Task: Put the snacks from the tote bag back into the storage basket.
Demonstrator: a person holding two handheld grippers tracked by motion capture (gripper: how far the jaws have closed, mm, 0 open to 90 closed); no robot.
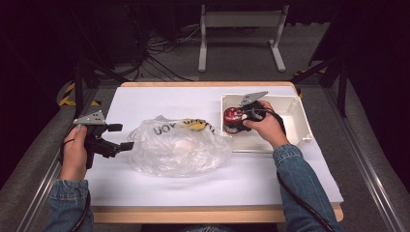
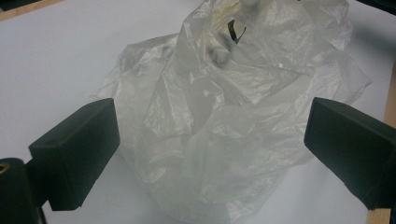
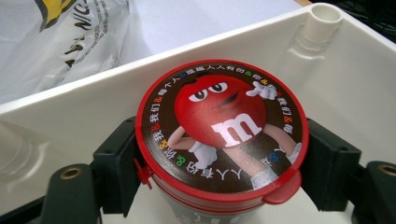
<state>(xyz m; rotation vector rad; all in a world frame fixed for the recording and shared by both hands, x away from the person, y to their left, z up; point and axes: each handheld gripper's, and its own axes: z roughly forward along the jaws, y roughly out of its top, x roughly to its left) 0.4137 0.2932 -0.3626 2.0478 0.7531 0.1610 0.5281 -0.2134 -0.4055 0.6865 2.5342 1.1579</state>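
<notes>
red-lidded candy tub [image 3: 222,135], cartoon face on top, body perhaps grey.

The plastic bag [image 1: 179,147] crowds the table's [image 1: 145,96] middle, and the bin's wall [image 1: 226,116] hems in the candy tub [image 1: 233,119].

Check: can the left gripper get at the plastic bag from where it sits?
Probably yes. The left gripper is open and aimed at the plastic bag, which lies on the white table with nothing between; in the left gripper view the bag sits framed by both fingers.
</notes>
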